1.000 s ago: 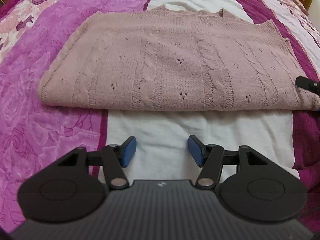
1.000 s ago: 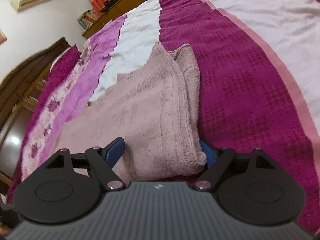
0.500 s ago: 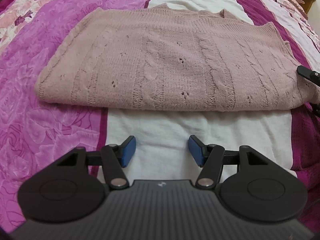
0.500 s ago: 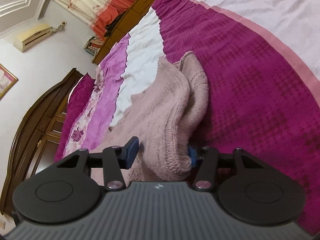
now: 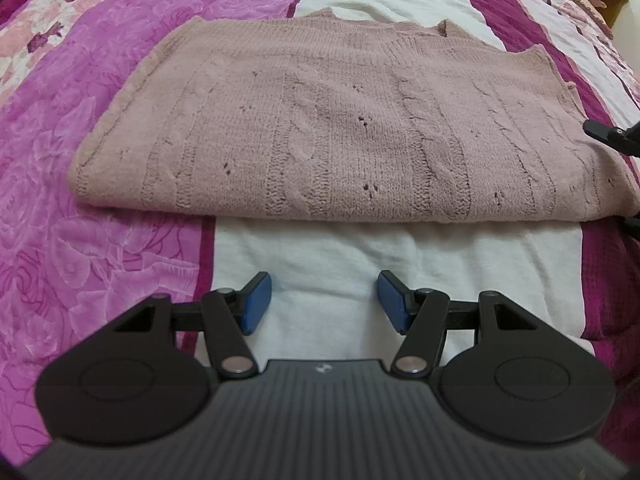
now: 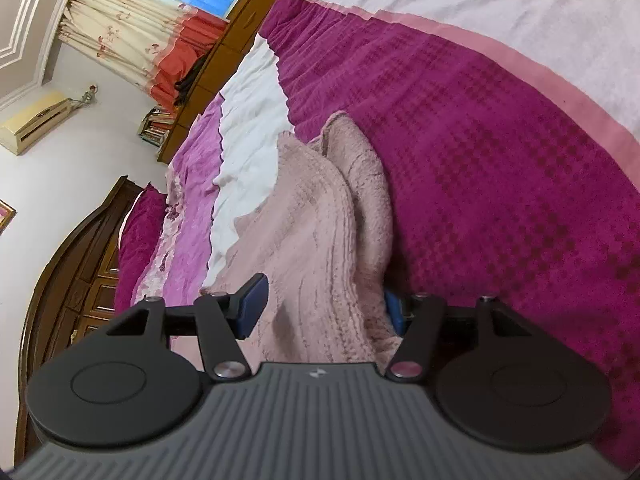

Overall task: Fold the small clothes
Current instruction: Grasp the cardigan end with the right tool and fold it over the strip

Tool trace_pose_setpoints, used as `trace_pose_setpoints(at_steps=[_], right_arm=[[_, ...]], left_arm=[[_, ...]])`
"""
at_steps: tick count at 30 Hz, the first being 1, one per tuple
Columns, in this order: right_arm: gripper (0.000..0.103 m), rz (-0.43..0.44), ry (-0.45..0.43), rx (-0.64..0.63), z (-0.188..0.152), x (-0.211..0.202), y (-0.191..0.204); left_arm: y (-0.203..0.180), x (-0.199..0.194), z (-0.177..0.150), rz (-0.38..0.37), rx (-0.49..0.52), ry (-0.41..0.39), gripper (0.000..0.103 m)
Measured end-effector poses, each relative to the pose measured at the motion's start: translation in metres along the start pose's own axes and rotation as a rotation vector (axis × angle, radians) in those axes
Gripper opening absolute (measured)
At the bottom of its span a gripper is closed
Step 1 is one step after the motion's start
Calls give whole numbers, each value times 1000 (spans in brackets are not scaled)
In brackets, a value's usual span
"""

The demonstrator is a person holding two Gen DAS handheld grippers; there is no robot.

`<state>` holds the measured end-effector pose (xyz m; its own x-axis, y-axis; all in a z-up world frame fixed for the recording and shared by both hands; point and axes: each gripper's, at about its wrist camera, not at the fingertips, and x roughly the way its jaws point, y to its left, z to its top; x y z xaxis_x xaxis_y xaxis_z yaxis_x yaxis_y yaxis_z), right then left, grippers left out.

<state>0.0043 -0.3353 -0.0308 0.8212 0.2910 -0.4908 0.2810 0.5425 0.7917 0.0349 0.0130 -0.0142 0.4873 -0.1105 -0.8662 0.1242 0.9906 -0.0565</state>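
A dusty-pink cable-knit sweater (image 5: 328, 128) lies folded on the bed. My left gripper (image 5: 324, 302) is open and empty, hovering over the white stripe just in front of the sweater's near folded edge. My right gripper (image 6: 320, 312) is closed on the sweater's right end (image 6: 316, 264) and holds it raised off the bed; the knit bunches between the blue pads. Part of the right gripper (image 5: 612, 136) shows at the right edge of the left wrist view, at the sweater's end.
The bedspread has pink floral (image 5: 80, 240), white (image 5: 360, 248) and magenta (image 6: 480, 160) stripes. A dark wooden headboard (image 6: 80, 280), curtains (image 6: 132, 24) and a wall air conditioner (image 6: 36, 122) lie beyond the bed.
My right gripper closed on the sweater's end and has lifted and tilted it upward. My left gripper stayed open, drifting slightly left.
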Motion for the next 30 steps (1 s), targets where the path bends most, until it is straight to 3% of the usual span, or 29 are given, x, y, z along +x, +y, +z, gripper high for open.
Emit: trace_pose_setpoints(at_steps=[1, 3, 4, 16, 18, 20, 30], right_arm=[[61, -8, 0, -7, 0, 1, 1], [39, -37, 4, -21, 1, 3, 3], [38, -38, 7, -20, 0, 4, 3], [45, -12, 15, -5, 6, 13, 0], [33, -19, 1, -33, 4, 16, 3], [30, -19, -16, -68, 3, 13, 9], [29, 56, -24, -186, 12, 7, 68]], left_arm=[[0, -1, 0, -3, 5, -3, 60], [3, -2, 1, -13, 7, 1, 60], [4, -3, 1, -17, 1, 5, 60], [31, -16, 8, -35, -101, 10, 61], [39, -20, 11, -19, -112, 0, 61], [49, -25, 14, -6, -118, -11, 61], [102, -45, 37, 78, -124, -69, 61]])
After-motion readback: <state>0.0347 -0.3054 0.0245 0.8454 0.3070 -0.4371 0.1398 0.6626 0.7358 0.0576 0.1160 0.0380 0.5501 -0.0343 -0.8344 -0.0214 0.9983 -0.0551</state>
